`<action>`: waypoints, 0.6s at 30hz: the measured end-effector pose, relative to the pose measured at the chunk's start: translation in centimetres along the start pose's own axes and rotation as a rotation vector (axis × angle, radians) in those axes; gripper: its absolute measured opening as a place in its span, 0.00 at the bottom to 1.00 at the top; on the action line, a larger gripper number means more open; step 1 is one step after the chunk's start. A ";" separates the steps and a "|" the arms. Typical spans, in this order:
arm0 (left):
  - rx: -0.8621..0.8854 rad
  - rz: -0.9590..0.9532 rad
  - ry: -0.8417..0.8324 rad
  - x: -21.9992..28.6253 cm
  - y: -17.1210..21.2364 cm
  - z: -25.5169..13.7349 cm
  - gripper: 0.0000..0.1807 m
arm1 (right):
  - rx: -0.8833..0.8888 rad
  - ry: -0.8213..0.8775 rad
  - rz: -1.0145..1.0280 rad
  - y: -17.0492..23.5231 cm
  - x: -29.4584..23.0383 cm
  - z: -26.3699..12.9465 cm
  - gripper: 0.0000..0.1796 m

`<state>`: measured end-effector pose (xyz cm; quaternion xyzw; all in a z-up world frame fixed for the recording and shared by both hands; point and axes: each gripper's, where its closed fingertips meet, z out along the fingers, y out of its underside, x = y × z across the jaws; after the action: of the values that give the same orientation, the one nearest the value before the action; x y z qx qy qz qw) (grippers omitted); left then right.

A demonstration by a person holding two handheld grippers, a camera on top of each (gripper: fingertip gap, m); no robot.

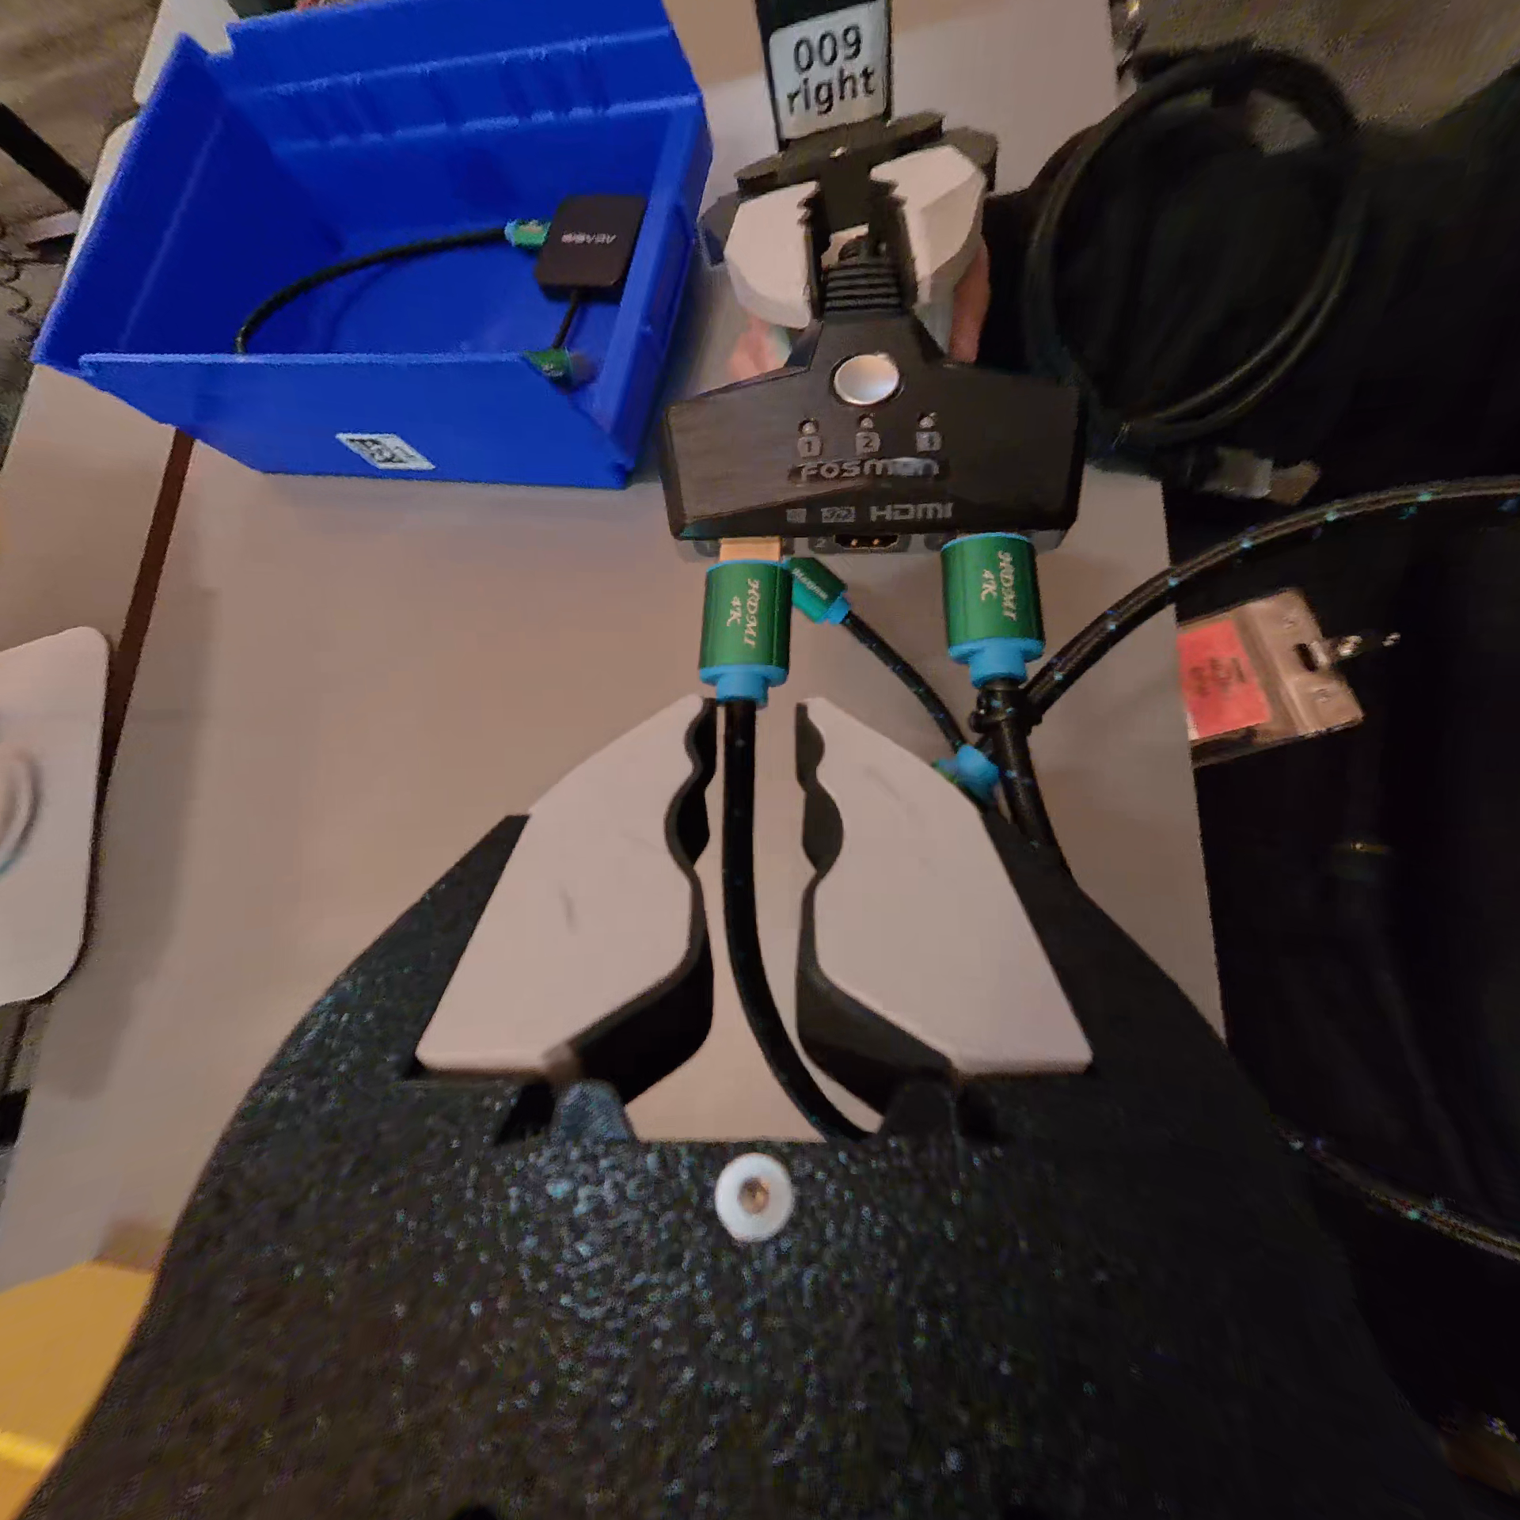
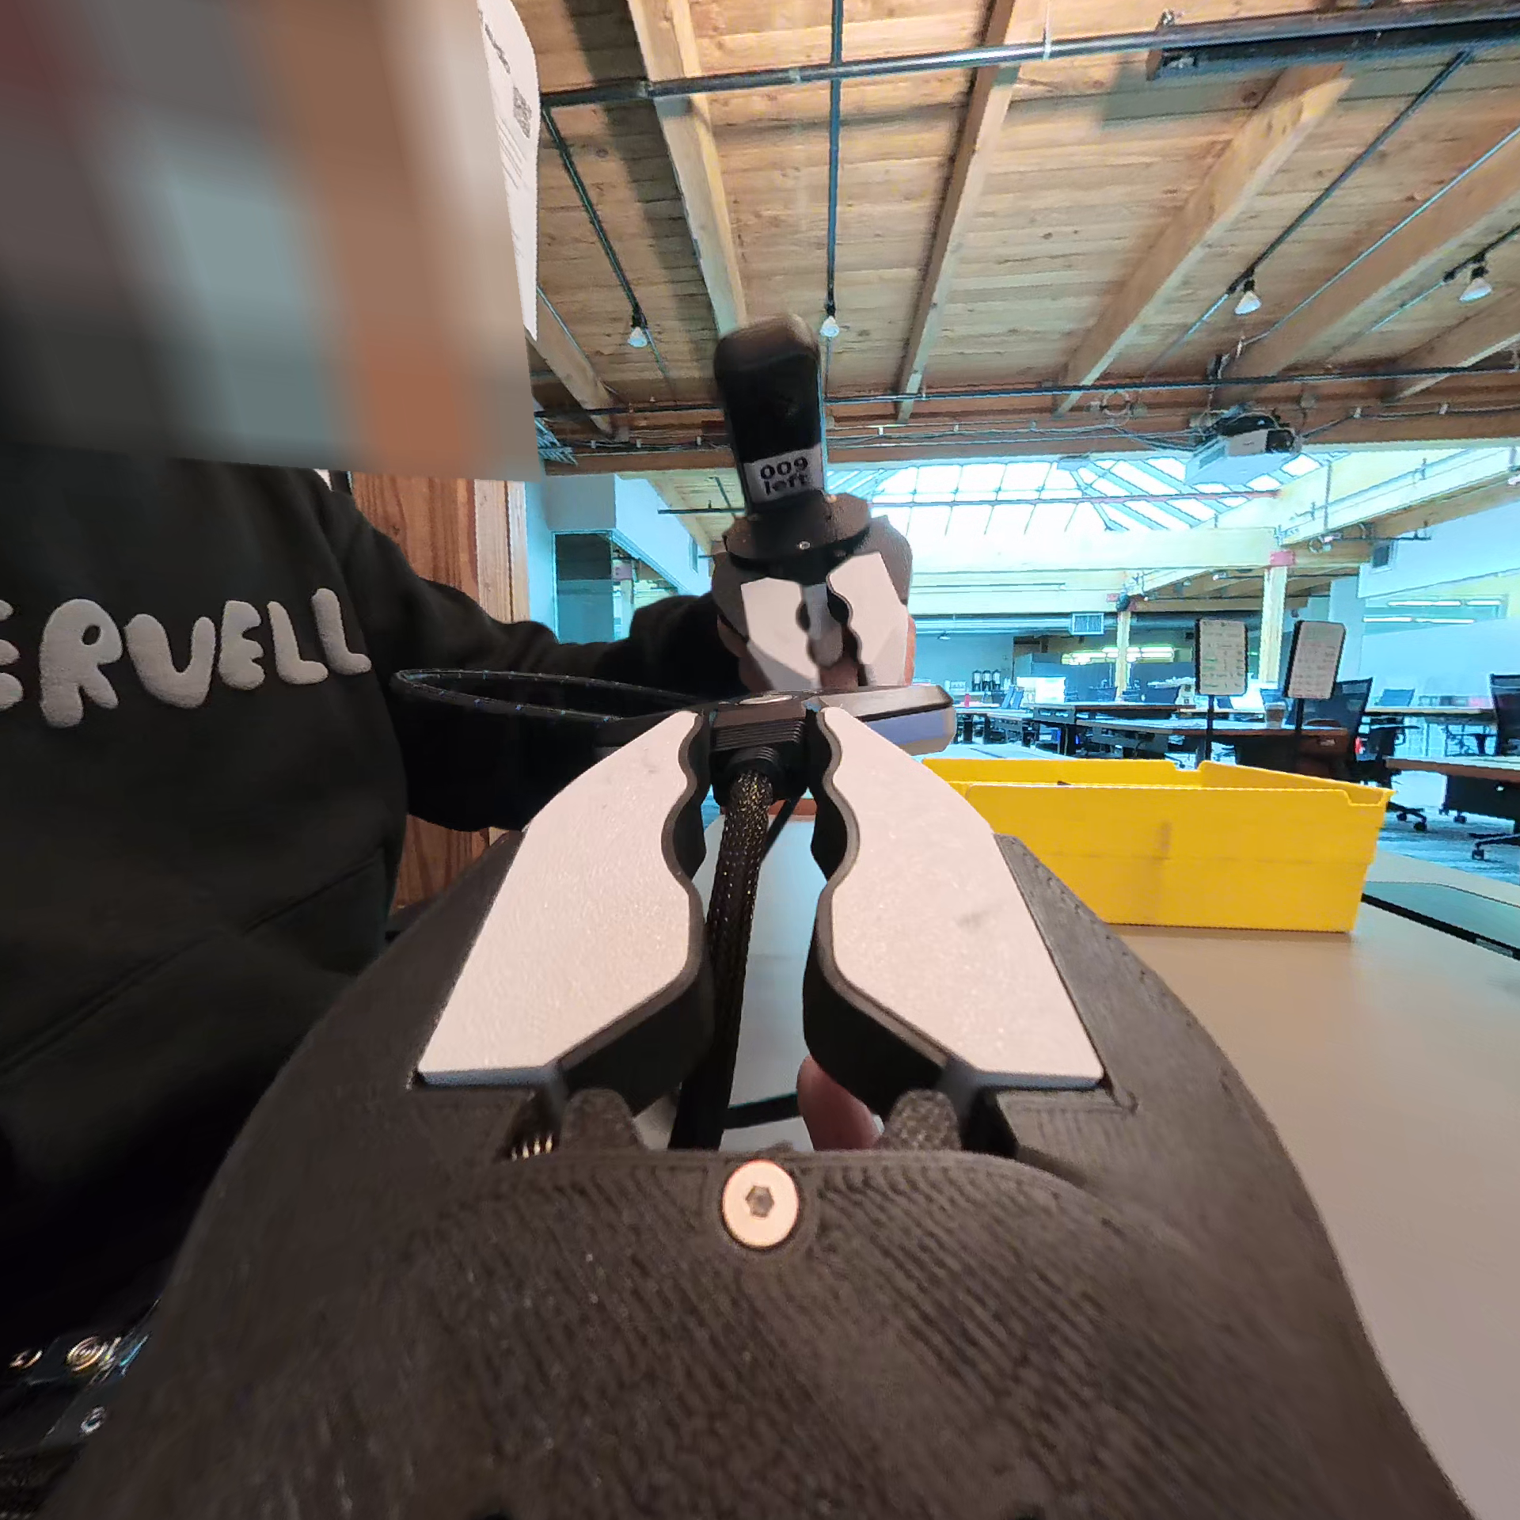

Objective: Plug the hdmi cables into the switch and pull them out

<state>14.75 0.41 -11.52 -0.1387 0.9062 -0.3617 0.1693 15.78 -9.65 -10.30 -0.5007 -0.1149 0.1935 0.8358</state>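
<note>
Finds the switch (image 1: 872, 461) over the table (image 1: 370, 658), seemingly raised off it, pinched at its rear cable collar by the right gripper (image 2: 761, 728), fingers pressed tight on it. Shows the left gripper (image 1: 748, 709) spread a little around the braided cable (image 1: 740, 822) just behind the left plug (image 1: 740, 625), straddling rather than squeezing. Has that plug only partly home in the first port, gold tip showing; the right plug (image 1: 991, 600) fully seated in the third; the middle port (image 1: 865, 543) vacant, with a third plug (image 1: 818, 588) loose beneath.

Reads the switch as light and rigid, the plugs as hard sleeved barrels (probably slick, so better taken square across the sleeve than on the floppy cable). Expects a friction fit; calls for a straight push or pull along the port axis, no twisting.

Leaves open table toward the left gripper for drawing back. Puts the blue bin (image 1: 370, 411) close on the left, coiled black cables (image 1: 1193, 247) on the right, the yellow bin (image 2: 1151, 855) well apart.
</note>
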 end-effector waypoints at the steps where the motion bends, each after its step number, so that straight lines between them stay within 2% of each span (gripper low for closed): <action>1: 0.017 -0.005 0.013 0.2 -0.1 0.0 0.09 | 0.000 -0.004 -0.002 0.0 -0.1 0.0 0.13; 7: 0.095 -0.049 0.030 0.1 -0.8 0.2 0.13 | -0.006 -0.014 -0.007 0.1 -0.3 0.1 0.13; 9: 0.117 -0.069 0.044 0.2 -1.0 0.2 0.11 | -0.011 -0.021 -0.006 0.2 -0.3 0.2 0.13; 18: 0.068 -0.061 0.043 0.3 -0.2 0.5 0.11 | 0.000 -0.025 -0.023 0.0 -0.5 0.2 0.13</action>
<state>14.74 -0.20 -11.78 -0.1525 0.8921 -0.4004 0.1433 15.26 -9.66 -10.20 -0.4967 -0.1311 0.1900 0.8367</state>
